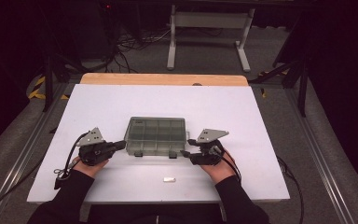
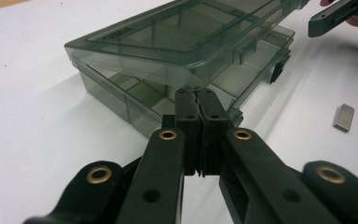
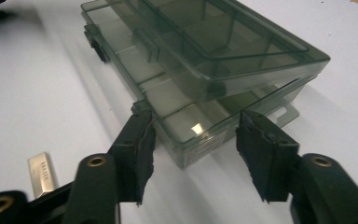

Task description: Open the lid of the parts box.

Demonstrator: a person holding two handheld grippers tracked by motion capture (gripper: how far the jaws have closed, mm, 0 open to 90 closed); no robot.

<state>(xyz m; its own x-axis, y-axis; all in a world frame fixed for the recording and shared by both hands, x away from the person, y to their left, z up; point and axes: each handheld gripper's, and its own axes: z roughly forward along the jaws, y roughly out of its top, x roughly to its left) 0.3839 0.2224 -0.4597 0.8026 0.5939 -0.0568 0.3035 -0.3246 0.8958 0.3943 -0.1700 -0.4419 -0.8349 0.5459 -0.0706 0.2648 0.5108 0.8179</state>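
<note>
Grippers left and right flank box, lid ajar.

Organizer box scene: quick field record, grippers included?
surface: white table top
box: clear grey compartment box, mid-table, compartments look empty
lid: lid raised a little at the front edge, a gap shows above the base
left gripper: left gripper jaws shut together, tips at the lid's front edge near a corner; contact unclear
right gripper: right gripper jaws open, astride the box's near corner, pads not pressing it
loose item: small metal block on the table in front of the box, apart from both grippers
</note>
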